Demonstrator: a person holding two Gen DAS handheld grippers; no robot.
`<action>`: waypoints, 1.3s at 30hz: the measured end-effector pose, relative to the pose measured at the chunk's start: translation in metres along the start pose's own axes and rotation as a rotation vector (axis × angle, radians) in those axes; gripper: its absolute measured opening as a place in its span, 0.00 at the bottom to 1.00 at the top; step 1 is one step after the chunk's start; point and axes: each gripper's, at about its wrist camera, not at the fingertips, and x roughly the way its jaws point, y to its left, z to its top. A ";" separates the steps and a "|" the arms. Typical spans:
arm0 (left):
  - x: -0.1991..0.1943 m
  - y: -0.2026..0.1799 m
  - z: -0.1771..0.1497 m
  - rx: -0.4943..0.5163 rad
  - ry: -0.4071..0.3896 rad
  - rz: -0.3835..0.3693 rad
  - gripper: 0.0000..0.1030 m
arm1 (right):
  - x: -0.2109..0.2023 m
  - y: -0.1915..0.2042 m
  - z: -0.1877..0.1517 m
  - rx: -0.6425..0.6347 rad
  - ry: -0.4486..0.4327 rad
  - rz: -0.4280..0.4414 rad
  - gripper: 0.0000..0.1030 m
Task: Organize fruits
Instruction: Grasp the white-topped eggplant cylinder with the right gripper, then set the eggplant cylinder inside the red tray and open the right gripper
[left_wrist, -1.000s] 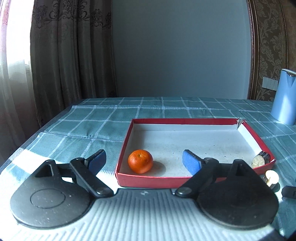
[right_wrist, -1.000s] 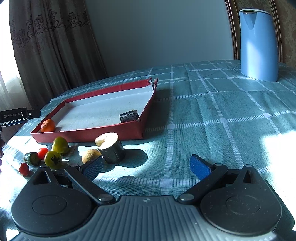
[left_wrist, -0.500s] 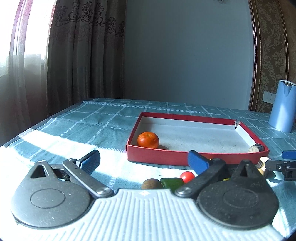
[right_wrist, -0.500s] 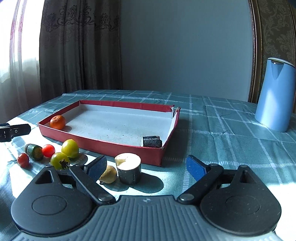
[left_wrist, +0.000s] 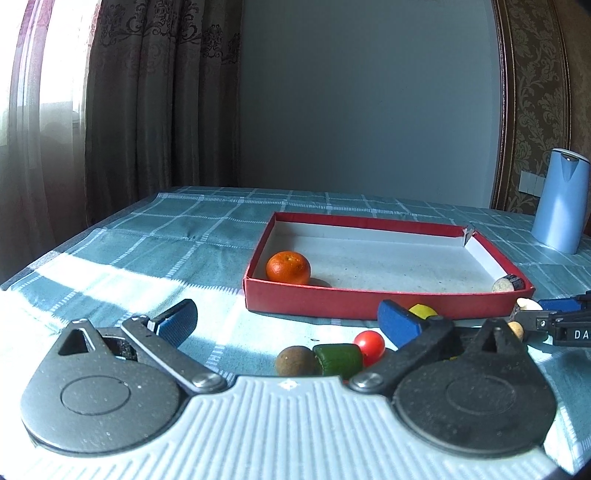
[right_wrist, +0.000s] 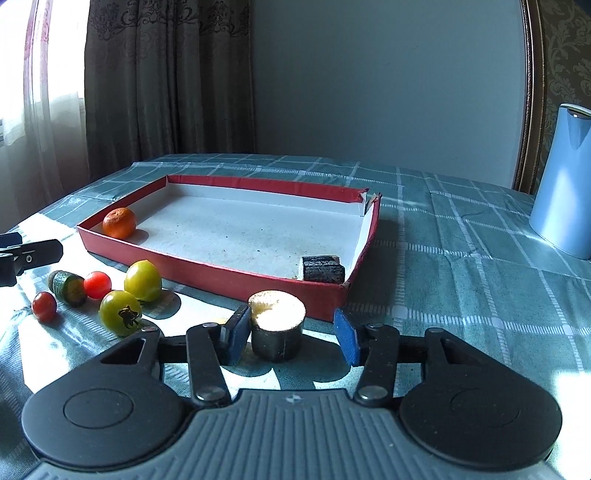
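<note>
A red tray (left_wrist: 369, 306) (right_wrist: 229, 275) with a white floor holds a tangerine (left_wrist: 288, 267) (right_wrist: 119, 222) at its left end and a dark cut piece (right_wrist: 323, 269) (left_wrist: 508, 284) at its right end. In front of the tray lie red cherry tomatoes (right_wrist: 97, 284), two yellow-green tomatoes (right_wrist: 143, 280), a green cucumber piece (right_wrist: 68, 287) (left_wrist: 338, 359) and a brown round fruit (left_wrist: 295, 361). My right gripper (right_wrist: 291, 336) is open, its pads on either side of a dark-skinned cut cylinder (right_wrist: 277, 334). My left gripper (left_wrist: 286, 325) is open and empty, just behind the loose fruits.
A light blue jug (left_wrist: 561, 210) (right_wrist: 561, 181) stands at the back right on the teal checked tablecloth (right_wrist: 461, 280). Curtains hang behind the table at the left. The table's left edge is near the left gripper.
My right gripper has moved forward and narrowed around the cut cylinder. My left gripper has drawn back from the tray to the loose fruits.
</note>
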 end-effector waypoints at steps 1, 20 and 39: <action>0.000 0.000 0.000 0.000 0.000 0.000 1.00 | 0.001 -0.002 0.000 0.011 0.007 0.009 0.43; 0.006 -0.002 0.000 0.008 0.043 0.002 1.00 | -0.008 -0.012 0.056 0.033 -0.122 0.049 0.30; 0.010 0.001 0.000 -0.008 0.061 -0.005 1.00 | 0.086 -0.027 0.065 0.013 0.080 -0.017 0.30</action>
